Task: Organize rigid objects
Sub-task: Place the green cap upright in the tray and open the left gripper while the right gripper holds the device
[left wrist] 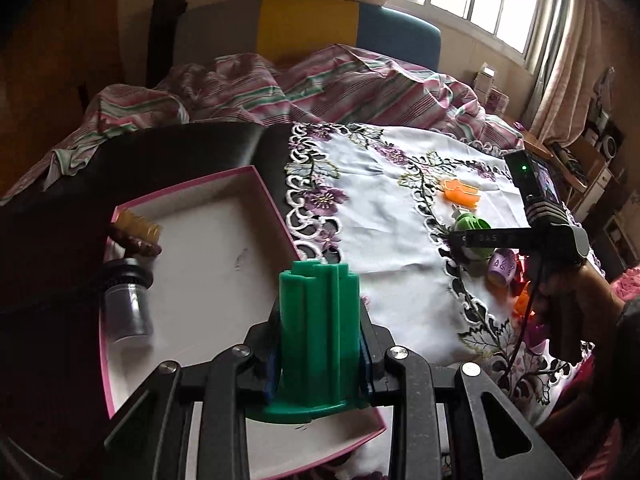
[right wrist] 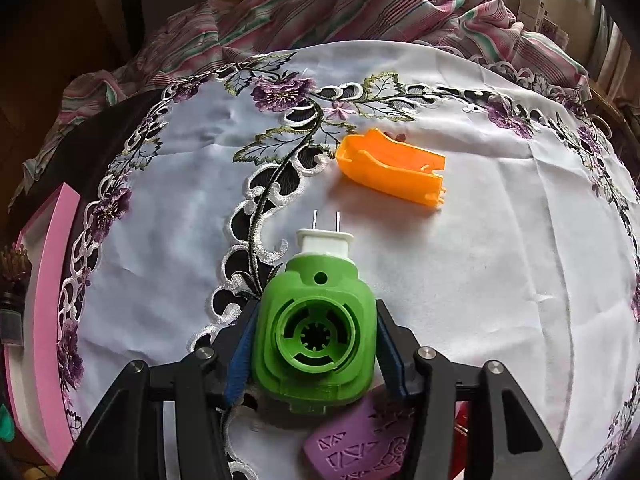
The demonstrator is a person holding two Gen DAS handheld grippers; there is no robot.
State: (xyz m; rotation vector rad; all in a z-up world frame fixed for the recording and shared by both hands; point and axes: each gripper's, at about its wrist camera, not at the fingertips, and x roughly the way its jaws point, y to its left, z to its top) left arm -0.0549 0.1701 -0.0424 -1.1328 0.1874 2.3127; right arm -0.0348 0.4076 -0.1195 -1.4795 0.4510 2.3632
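The left gripper [left wrist: 320,336] is clamped on a dark green ribbed cylinder [left wrist: 318,332]. The cylinder stands upright between the blue finger pads, with its flanged base toward the camera. It is held above the near right part of a shallow pink-edged box [left wrist: 208,248] with a white interior. The box lies on the dark worktop [left wrist: 192,148], to the left of a white embroidered cloth [left wrist: 380,200]. Along the left wall of the box lie a clear jar with a black cap [left wrist: 126,304] and an amber ridged piece [left wrist: 138,230].

The right gripper [right wrist: 316,340] is clamped on a light green plug-in device [right wrist: 316,328]. Its blue pads [right wrist: 240,356] press against both sides of the body. The white plug end [right wrist: 325,242] with two metal prongs points away from the camera. The device sits low over the cloth [right wrist: 480,280]; whether it touches the cloth cannot be told.

An orange plastic part [right wrist: 390,168] lies on the cloth beyond the prongs, well apart from the device. A purple embossed item [right wrist: 356,444] lies on the cloth under the gripper, partly hidden by it. The pink edge of the box [right wrist: 48,280] appears at the far left of the right wrist view. In the left wrist view, the right gripper [left wrist: 464,240] reaches in from the right, over the green device [left wrist: 474,224]. A striped sheet [left wrist: 320,80] lies bunched beyond the cloth.
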